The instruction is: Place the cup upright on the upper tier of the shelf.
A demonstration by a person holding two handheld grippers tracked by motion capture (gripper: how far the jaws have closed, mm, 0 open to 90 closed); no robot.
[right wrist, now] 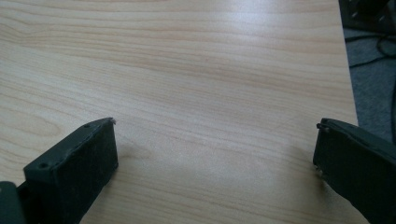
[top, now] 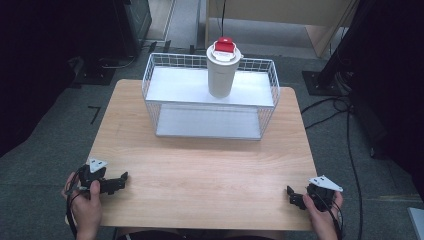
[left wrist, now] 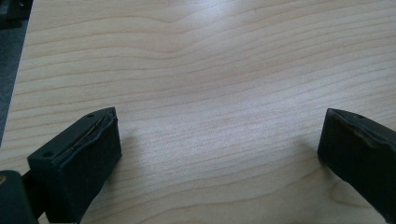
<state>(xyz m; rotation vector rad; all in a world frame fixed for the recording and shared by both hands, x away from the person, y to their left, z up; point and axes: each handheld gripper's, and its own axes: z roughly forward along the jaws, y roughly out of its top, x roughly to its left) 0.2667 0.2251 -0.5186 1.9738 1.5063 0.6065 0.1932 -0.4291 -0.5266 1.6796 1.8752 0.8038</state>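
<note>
While the white cup (top: 221, 70) with its red lid stands upright on the top shelf of the wire rack (top: 210, 97) at the far side, my left gripper (top: 117, 184) and right gripper (top: 295, 197) rest at the table's (top: 210, 175) near corners, well apart, jaws spread wide and empty.

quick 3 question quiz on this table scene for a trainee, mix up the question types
1. True or false: the white cup with a red lid stands on the lower shelf of the white wire basket rack.
2. How do the jaws of the left gripper and the right gripper stand? A wide open, B clamped on something.
3. Fill in: both grippers rest at the near edge of the light wooden ___.

Key: 1 false, it stands on the upper shelf; 2 A; 3 table.
</note>
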